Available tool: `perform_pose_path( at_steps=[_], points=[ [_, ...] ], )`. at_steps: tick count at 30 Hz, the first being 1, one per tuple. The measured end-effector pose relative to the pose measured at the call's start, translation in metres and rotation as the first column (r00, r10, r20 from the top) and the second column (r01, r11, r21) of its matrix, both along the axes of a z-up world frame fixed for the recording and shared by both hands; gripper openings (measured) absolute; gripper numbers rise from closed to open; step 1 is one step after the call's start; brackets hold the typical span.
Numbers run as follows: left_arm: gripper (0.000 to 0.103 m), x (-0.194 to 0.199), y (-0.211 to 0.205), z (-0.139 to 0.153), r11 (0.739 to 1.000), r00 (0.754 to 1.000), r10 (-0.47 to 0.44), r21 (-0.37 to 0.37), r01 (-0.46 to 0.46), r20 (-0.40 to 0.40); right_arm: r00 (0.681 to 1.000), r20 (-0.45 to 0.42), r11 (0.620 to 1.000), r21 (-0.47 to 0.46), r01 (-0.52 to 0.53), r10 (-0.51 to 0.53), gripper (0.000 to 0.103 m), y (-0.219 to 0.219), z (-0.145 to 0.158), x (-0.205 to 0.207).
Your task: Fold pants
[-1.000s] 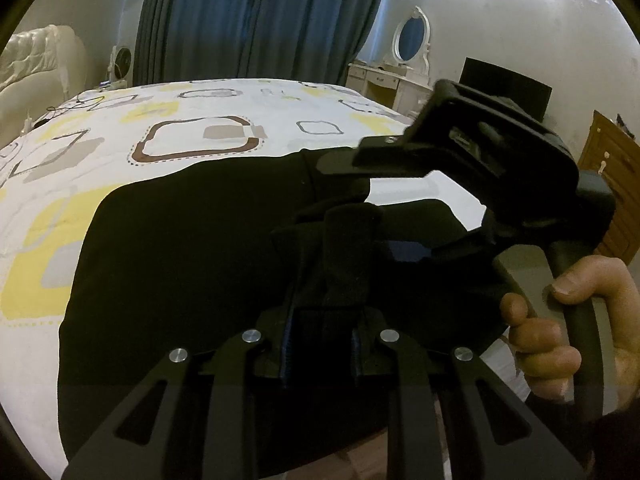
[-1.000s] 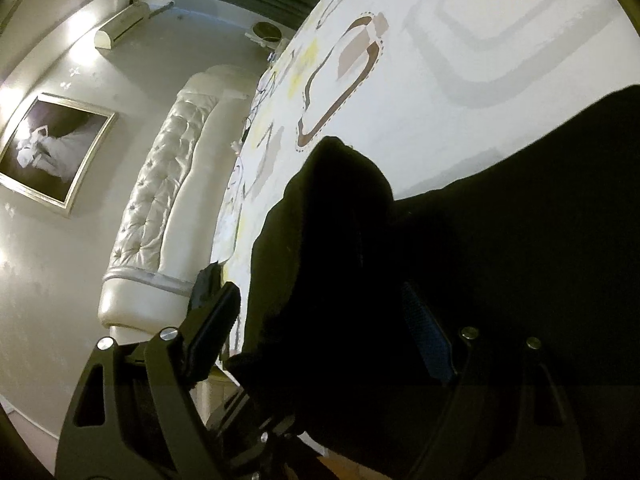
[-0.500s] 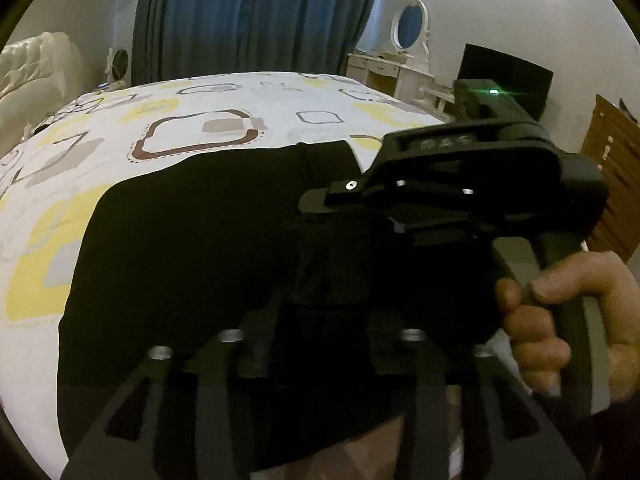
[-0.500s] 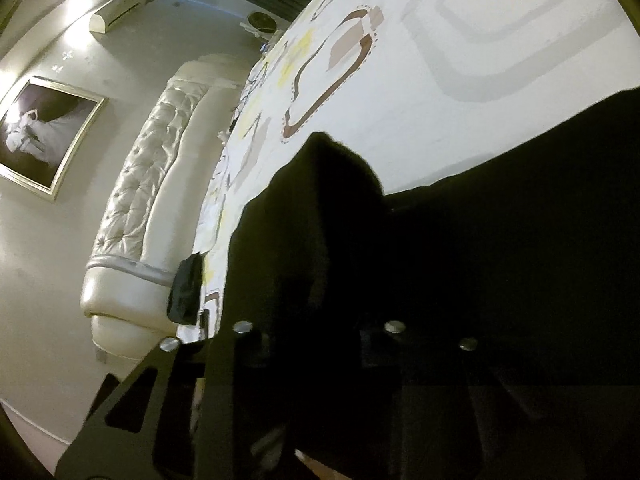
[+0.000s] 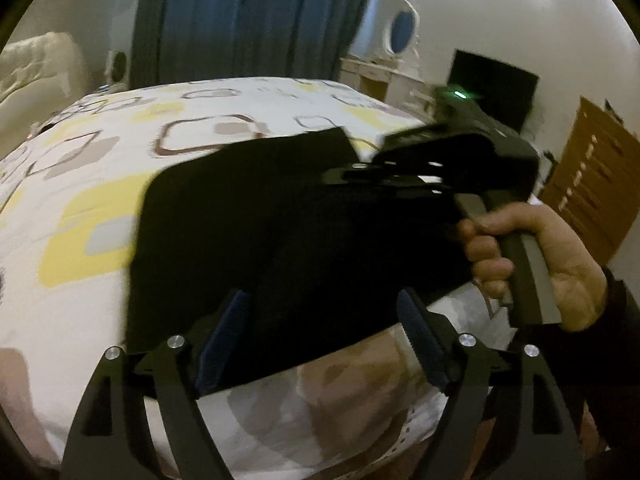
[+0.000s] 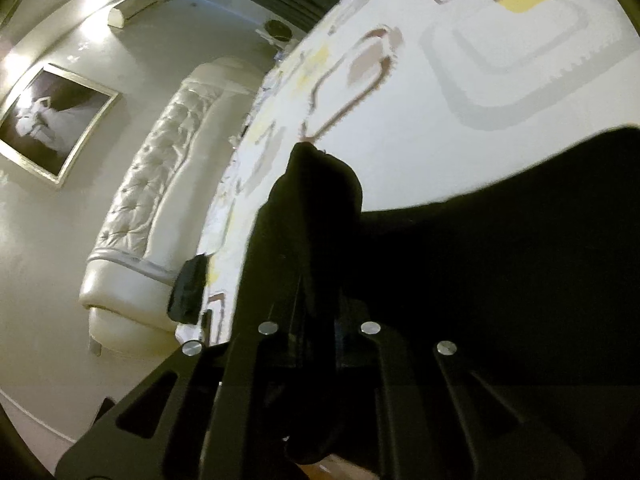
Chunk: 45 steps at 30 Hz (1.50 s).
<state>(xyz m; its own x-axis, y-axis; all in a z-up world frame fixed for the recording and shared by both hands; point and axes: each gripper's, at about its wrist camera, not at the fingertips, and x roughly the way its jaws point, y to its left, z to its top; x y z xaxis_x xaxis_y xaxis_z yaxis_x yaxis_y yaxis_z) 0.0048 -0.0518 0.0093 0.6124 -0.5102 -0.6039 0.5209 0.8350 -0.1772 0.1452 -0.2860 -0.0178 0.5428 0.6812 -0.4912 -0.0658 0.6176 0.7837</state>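
Note:
The black pants (image 5: 256, 232) lie folded flat on the patterned bedspread (image 5: 92, 208), near the bed's front edge. My left gripper (image 5: 320, 340) is open, its blue-padded fingers (image 5: 224, 336) spread at the near edge of the pants and holding nothing. The right gripper (image 5: 448, 160), held in a hand, shows at the pants' right side in the left wrist view. In the right wrist view the right gripper (image 6: 316, 312) is shut on a bunched fold of the pants (image 6: 316, 208), which hides its fingertips.
A white tufted headboard (image 6: 160, 184) and a framed picture (image 6: 52, 120) stand at the bed's head. Blue curtains (image 5: 248, 20), a dresser with an oval mirror (image 5: 400, 32), a dark screen (image 5: 492, 84) and a wooden cabinet (image 5: 592, 184) lie beyond the bed.
My left gripper has opened, let go of the pants and pulled back. The right gripper closed on the pants' edge and stays shut on it.

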Motion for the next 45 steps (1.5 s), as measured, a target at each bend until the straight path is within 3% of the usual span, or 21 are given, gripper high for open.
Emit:
perform_pose_path(
  at_steps=[8, 17, 25, 37, 45],
  points=[
    [0.078, 0.013, 0.066, 0.016, 0.985, 0.987, 0.161, -0.068, -0.161, -0.013, 0.996, 0.091, 1.000, -0.004, 0.002, -0.002, 0.008, -0.016, 0.044, -0.020],
    [0.078, 0.041, 0.075, 0.006, 0.976, 0.976, 0.213, -0.041, -0.215, -0.040, 0.989, 0.115, 0.995, -0.030, 0.091, -0.087, 0.005, -0.065, 0.062, -0.046],
    [0.078, 0.061, 0.050, -0.007, 0.986, 0.984, 0.165, -0.017, -0.167, -0.067, 0.981, 0.047, 0.980, -0.052, 0.191, -0.188, 0.005, -0.116, 0.033, -0.060],
    [0.081, 0.069, 0.024, -0.022, 0.990, 0.985, 0.138, 0.011, -0.138, -0.098, 0.969, -0.055, 0.971, 0.010, 0.241, -0.240, 0.005, -0.147, -0.025, -0.052],
    [0.082, 0.070, 0.021, -0.027, 0.990, 0.984, 0.140, 0.003, -0.141, -0.110, 0.950, -0.066, 0.951, 0.042, 0.307, -0.304, 0.016, -0.171, -0.033, -0.061]
  ],
)
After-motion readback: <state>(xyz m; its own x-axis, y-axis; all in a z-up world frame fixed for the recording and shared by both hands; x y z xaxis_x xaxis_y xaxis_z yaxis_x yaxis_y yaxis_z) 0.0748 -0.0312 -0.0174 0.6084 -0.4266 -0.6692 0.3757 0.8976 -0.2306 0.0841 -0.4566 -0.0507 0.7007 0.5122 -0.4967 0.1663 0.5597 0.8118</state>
